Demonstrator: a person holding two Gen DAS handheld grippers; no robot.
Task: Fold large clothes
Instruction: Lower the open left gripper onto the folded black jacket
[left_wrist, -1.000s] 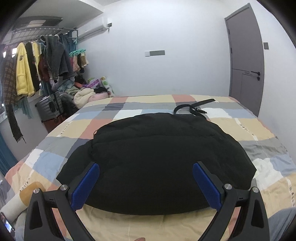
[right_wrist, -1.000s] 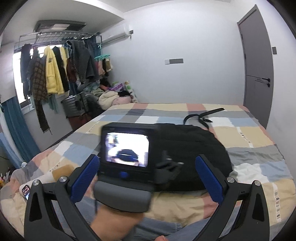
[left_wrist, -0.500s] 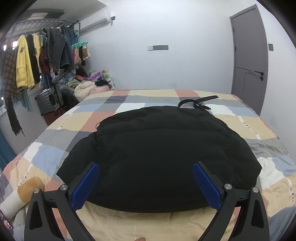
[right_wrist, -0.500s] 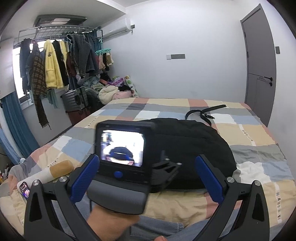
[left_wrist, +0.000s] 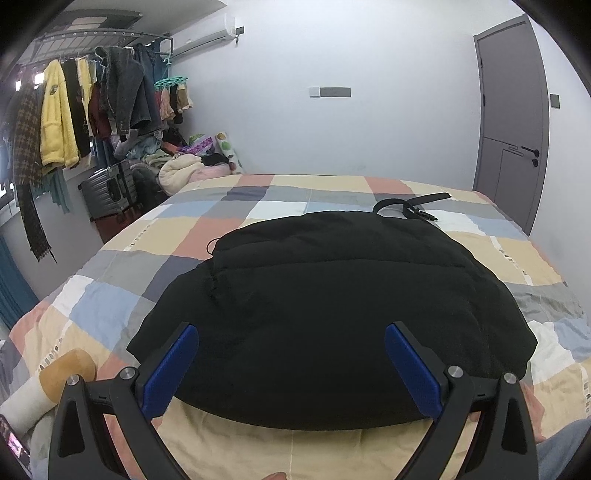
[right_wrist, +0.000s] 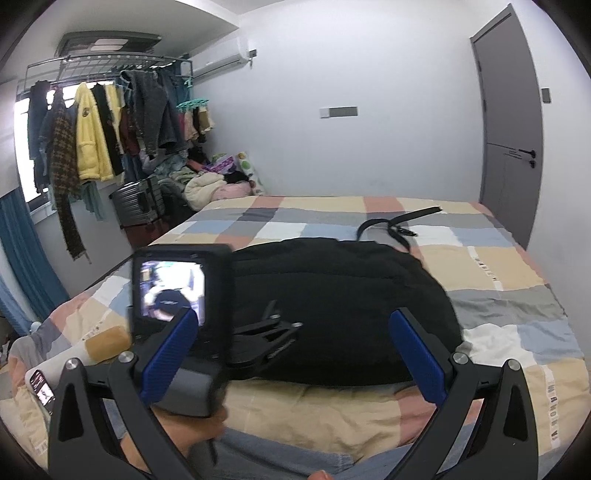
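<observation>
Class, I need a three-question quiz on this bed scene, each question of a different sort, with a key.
1. True or false: the left gripper grips the black coat.
2. The belt lies: A) beyond the coat, B) on the floor, C) on the rack.
3. Fill in: the coat lies on a checked ____.

Key: 1 false, its fingers are spread with nothing between them; 2 A; 3 bedspread.

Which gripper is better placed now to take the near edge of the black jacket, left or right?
Probably left. The left gripper is open, directly over the black jacket's near edge. The right gripper, also open, sits farther back, behind the left device.
</observation>
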